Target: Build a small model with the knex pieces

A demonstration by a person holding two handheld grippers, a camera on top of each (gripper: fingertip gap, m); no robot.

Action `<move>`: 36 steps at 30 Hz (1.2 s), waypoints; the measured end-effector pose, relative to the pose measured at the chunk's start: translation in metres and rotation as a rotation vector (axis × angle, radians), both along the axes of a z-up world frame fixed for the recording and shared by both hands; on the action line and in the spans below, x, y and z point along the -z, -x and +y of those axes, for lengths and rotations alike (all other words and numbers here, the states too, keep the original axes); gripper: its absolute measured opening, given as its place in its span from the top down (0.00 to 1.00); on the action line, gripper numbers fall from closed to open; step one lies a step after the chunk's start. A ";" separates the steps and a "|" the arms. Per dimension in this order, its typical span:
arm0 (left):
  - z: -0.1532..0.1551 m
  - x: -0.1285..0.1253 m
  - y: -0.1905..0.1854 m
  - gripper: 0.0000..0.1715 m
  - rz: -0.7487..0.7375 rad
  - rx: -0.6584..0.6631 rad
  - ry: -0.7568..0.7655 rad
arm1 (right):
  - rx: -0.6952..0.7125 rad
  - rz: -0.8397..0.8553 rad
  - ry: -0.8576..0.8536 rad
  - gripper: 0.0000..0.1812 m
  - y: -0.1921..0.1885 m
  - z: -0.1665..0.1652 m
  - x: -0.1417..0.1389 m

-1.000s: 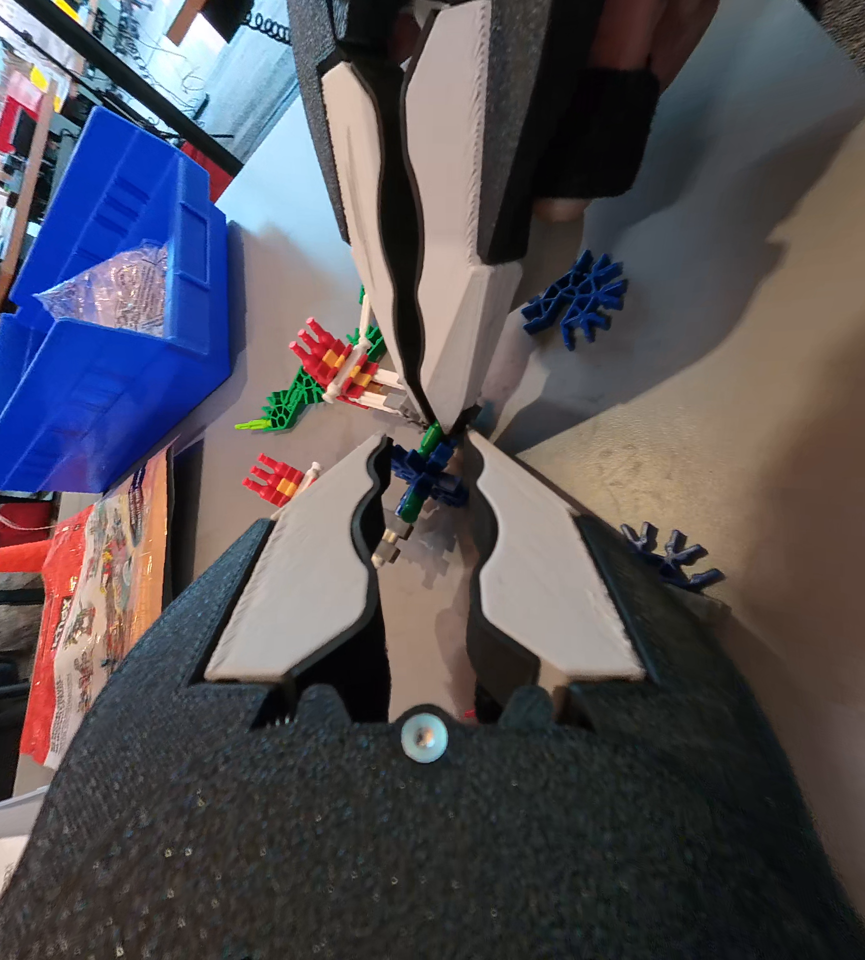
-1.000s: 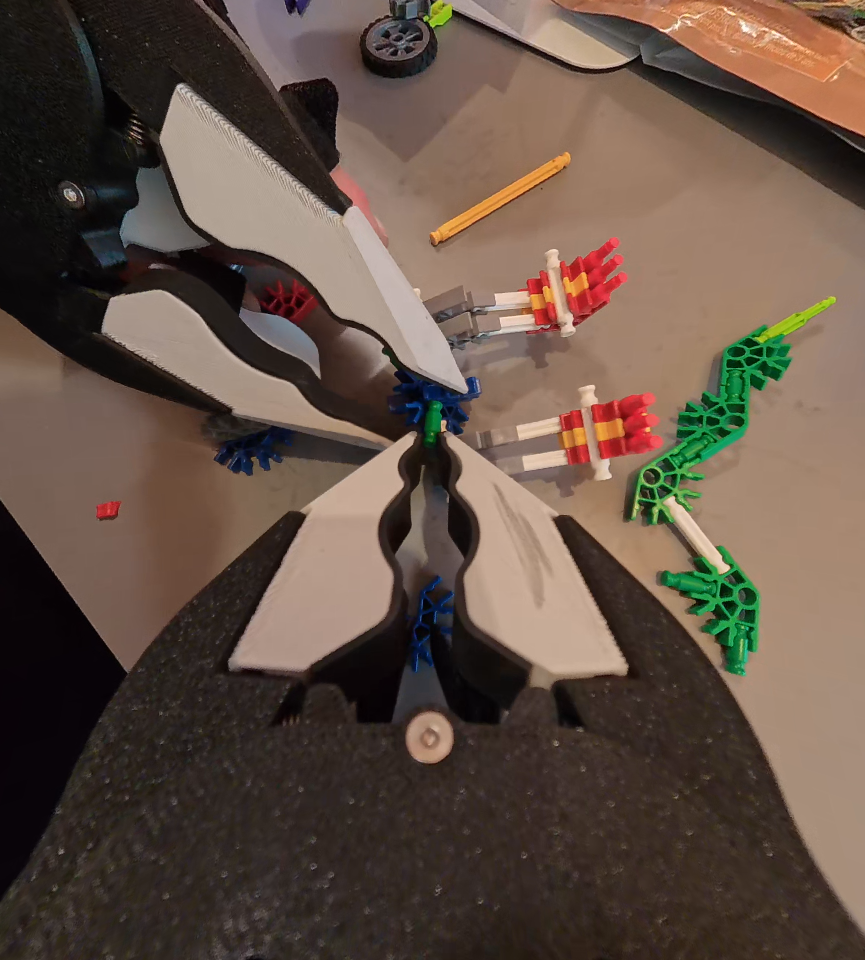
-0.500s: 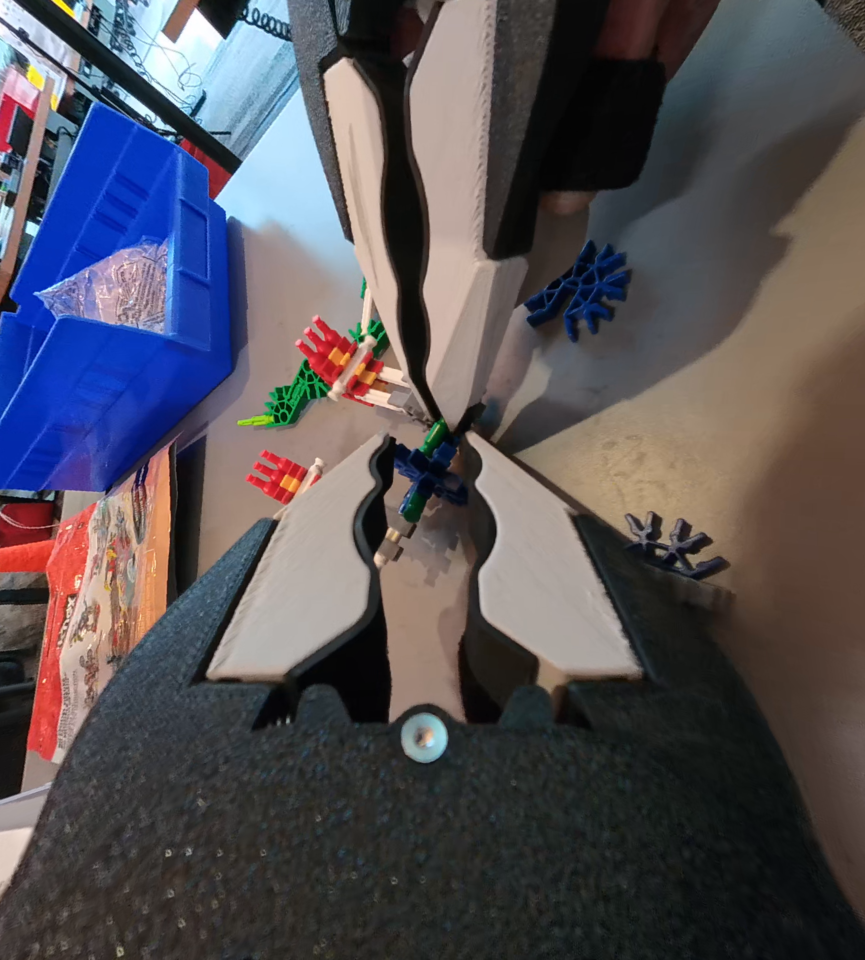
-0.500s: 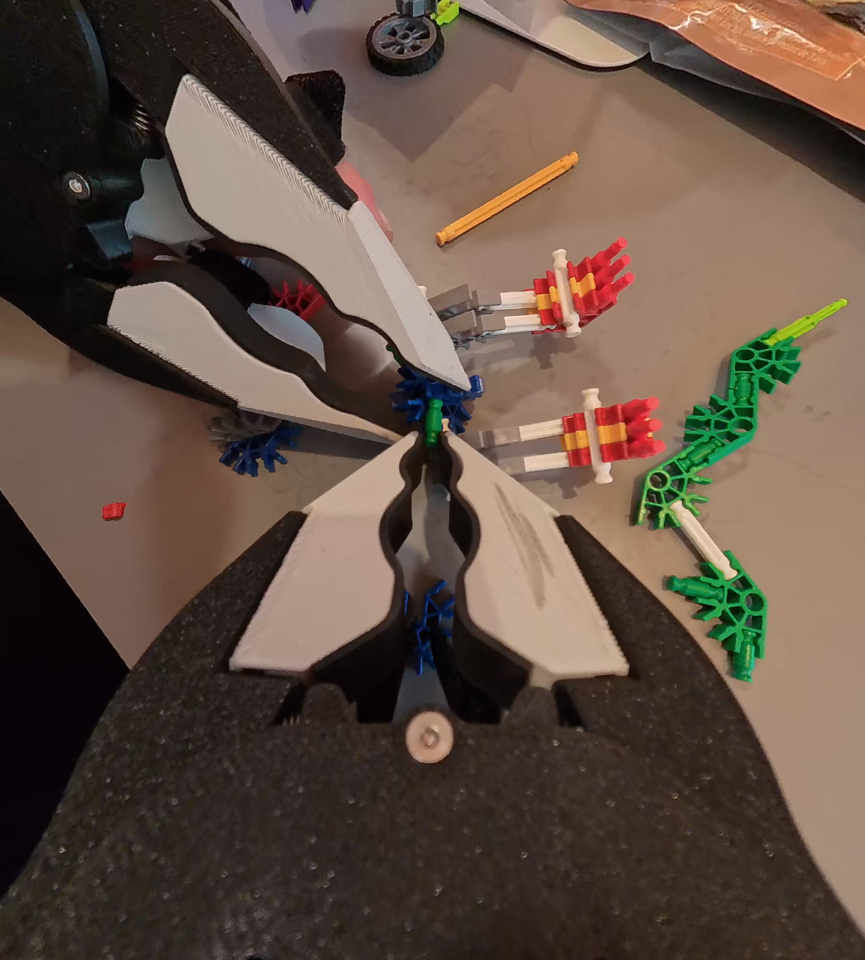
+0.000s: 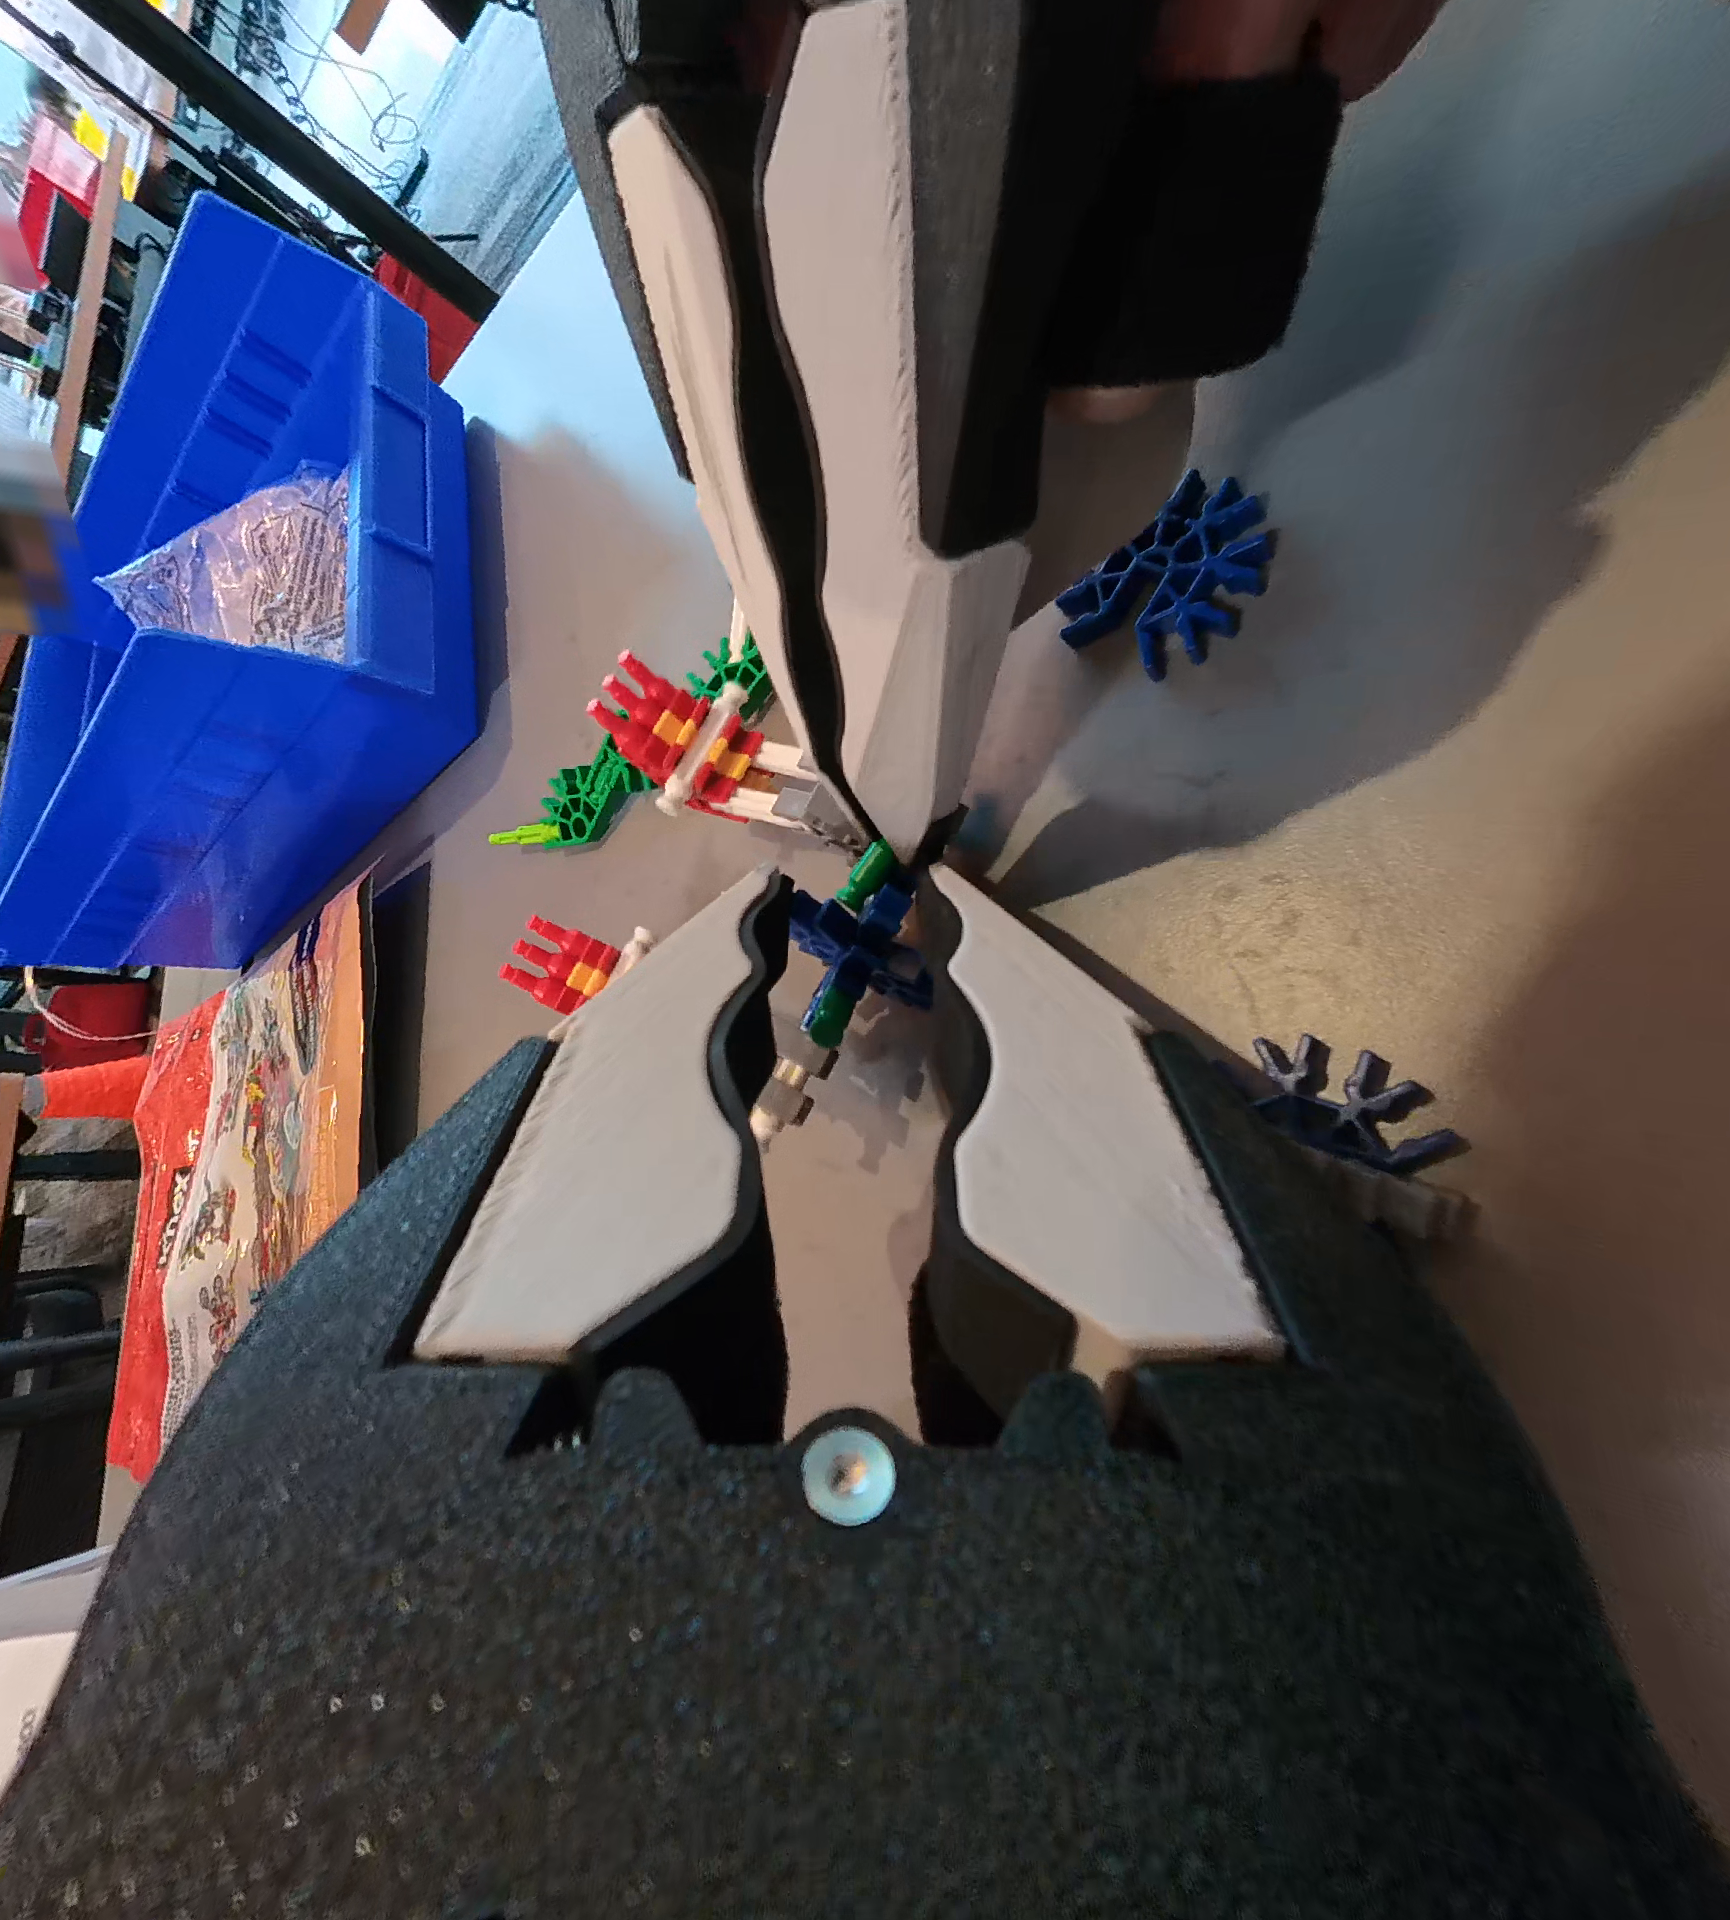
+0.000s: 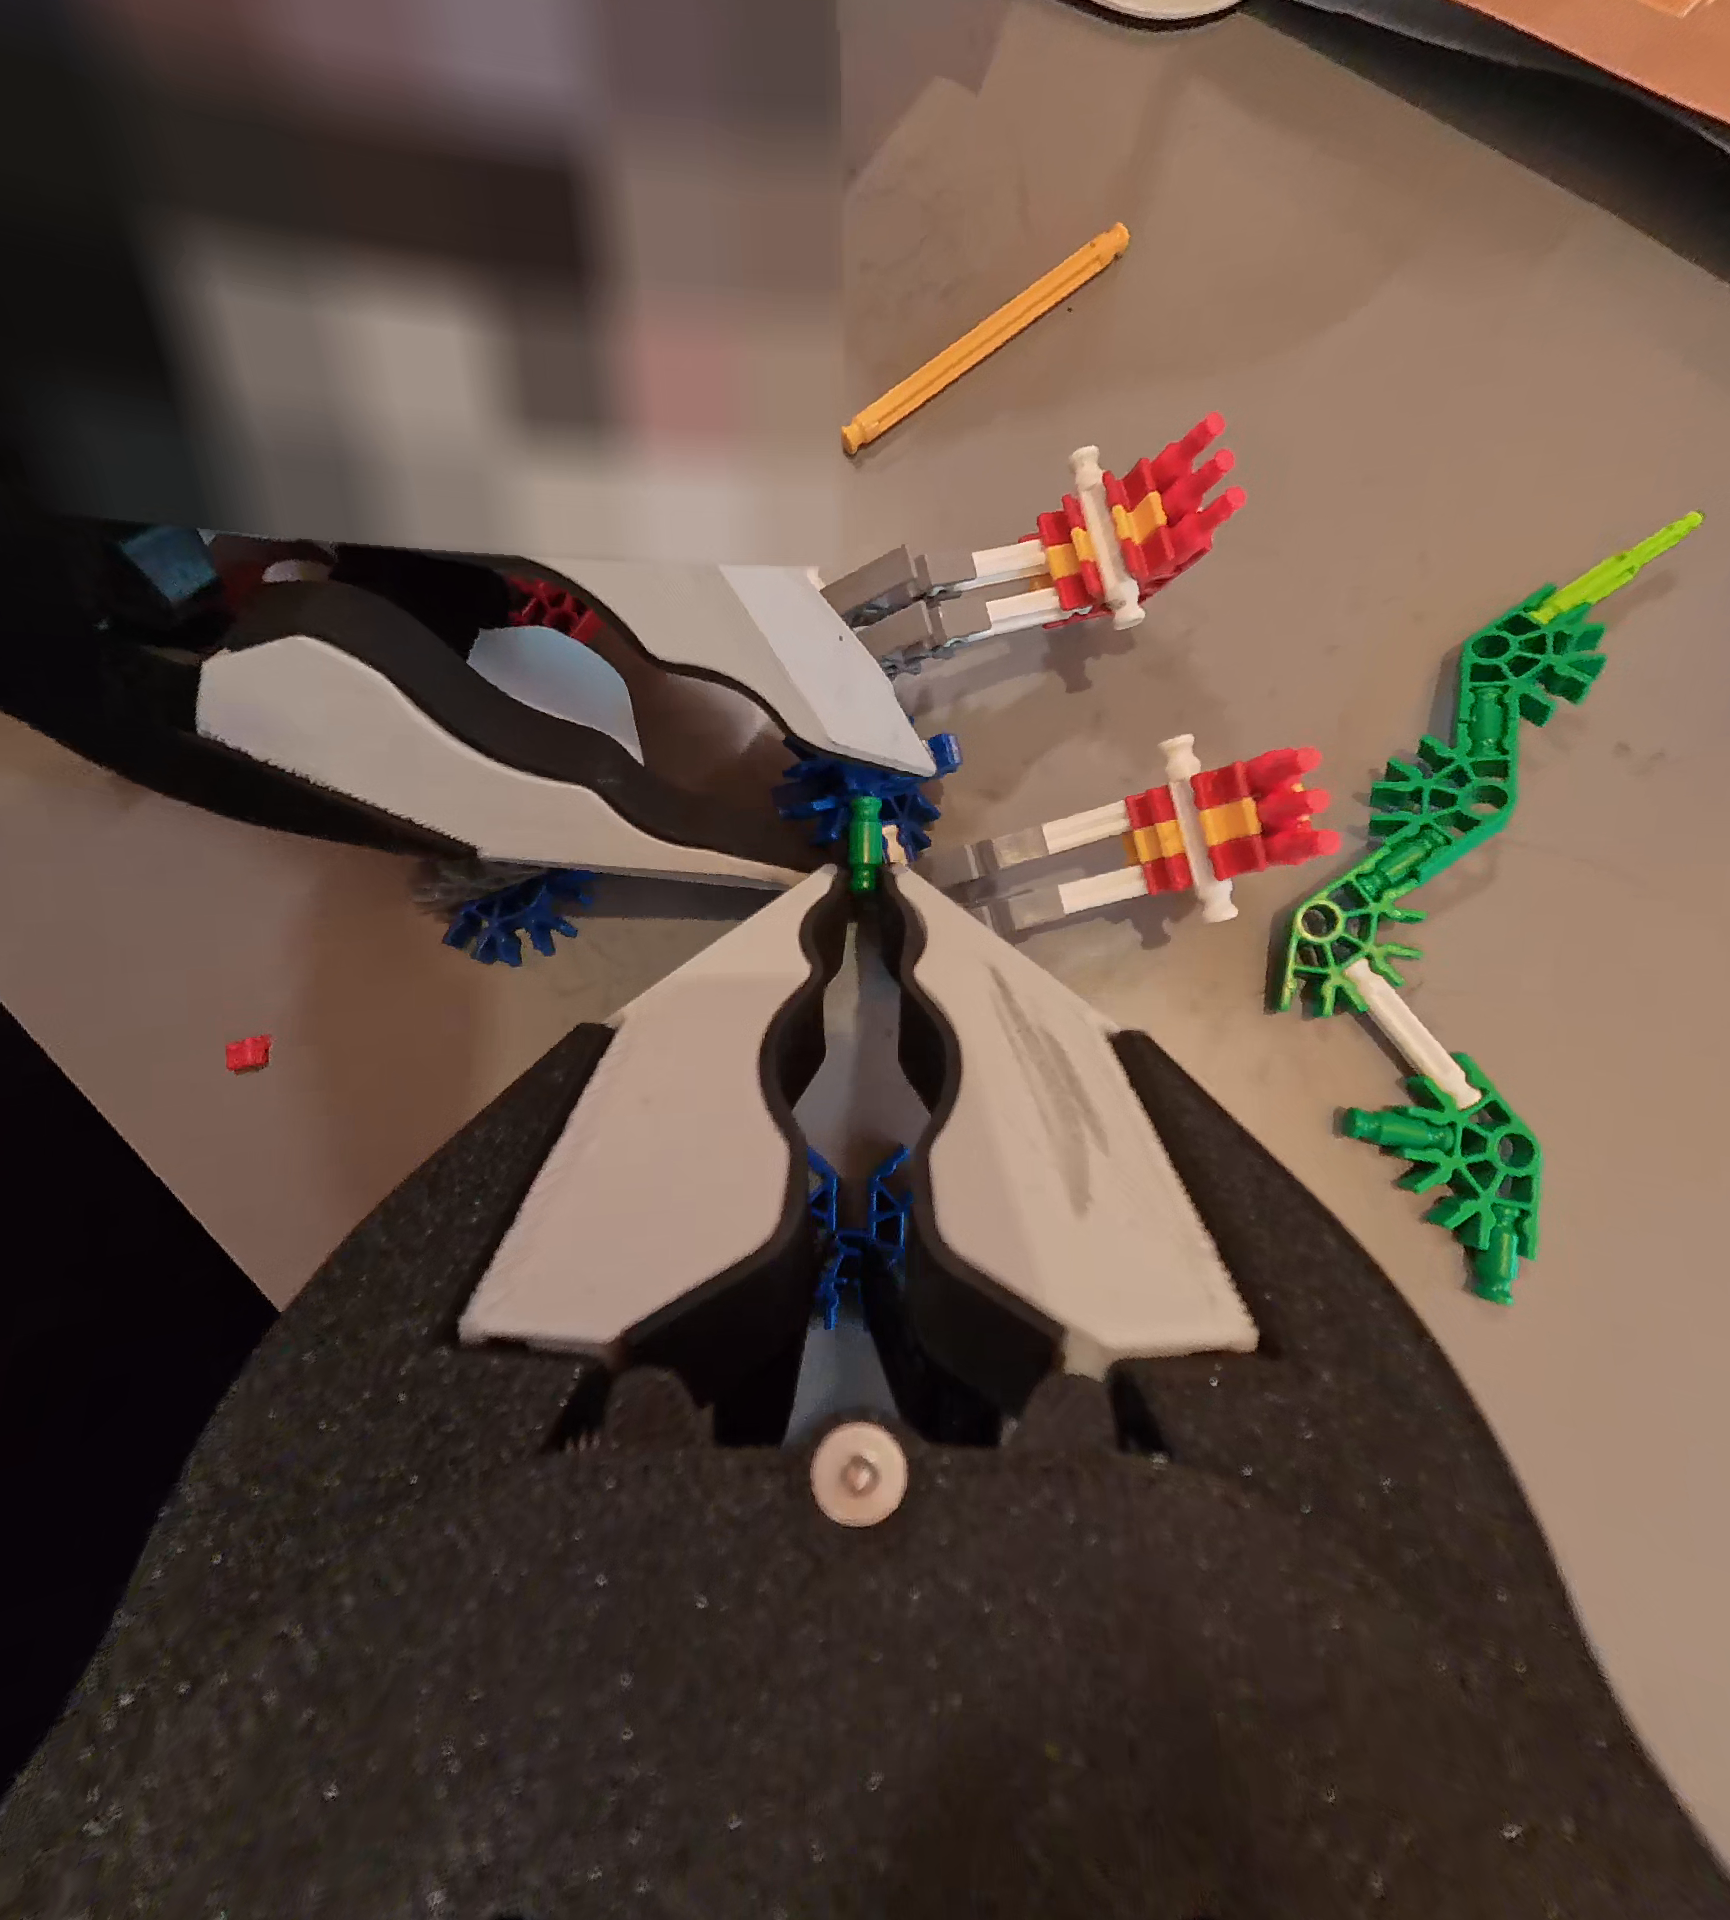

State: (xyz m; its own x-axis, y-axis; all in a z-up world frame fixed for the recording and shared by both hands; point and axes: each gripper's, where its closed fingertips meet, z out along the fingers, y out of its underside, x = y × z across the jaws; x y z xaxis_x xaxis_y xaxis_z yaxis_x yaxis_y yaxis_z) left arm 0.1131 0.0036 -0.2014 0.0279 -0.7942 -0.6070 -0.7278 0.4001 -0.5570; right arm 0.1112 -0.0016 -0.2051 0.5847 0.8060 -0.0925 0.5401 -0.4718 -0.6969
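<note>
The grey tabletop [image 6: 1463, 364] carried everything, and at its far edge in the left wrist view stood a blue bin [image 5: 217, 665] with a clear plastic bag [image 5: 248, 571] inside it. Beside the bin lay an orange printed packet [image 5: 237, 1143].

The left tool [image 5: 856, 894] was closed on a blue snowflake connector [image 5: 861, 956], which sat pinched between its tips just above the tabletop. The right tool [image 6: 866, 883] met it nose to nose, its fingers pressed nearly together around the end of a short green rod [image 6: 866, 831] that ran through the connector's hub.

To the right of the meeting point in the right wrist view lay a green zigzag chain of connectors [image 6: 1443, 831] with a white rod in it and a lime tip at its far end. Nearer in lay two red-and-yellow clusters on white rods with grey ends: one [image 6: 1131, 530] touching the left tool's upper finger, the other [image 6: 1204, 831] just beside the right tool's tip. A yellow rod [image 6: 986, 338] lay apart, farther back.

Loose blue connectors lay around: one [image 6: 518, 920] partly under the left tool, another [image 6: 856, 1226] seen between the right tool's fingers near their base. A tiny red piece [image 6: 248, 1054] lay alone near the tabletop's edge.
</note>
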 end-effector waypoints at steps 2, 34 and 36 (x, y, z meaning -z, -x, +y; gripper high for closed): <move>0.000 0.000 0.000 0.86 0.007 0.000 -0.011 | 0.014 -0.005 0.003 0.97 0.000 -0.001 0.000; 0.000 0.000 -0.001 0.86 -0.004 0.016 -0.009 | -0.071 -0.041 -0.152 0.97 0.000 -0.001 -0.003; 0.000 0.000 -0.001 0.86 -0.003 0.017 -0.009 | -0.067 -0.035 -0.145 0.97 0.000 -0.002 -0.003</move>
State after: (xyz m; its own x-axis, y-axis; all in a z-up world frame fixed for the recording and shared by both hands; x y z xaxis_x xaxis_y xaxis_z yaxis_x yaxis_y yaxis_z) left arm 0.1139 0.0039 -0.2012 0.0168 -0.7889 -0.6143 -0.7191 0.4174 -0.5556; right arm 0.1112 -0.0034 -0.2016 0.5300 0.8467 0.0471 0.5925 -0.3300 -0.7349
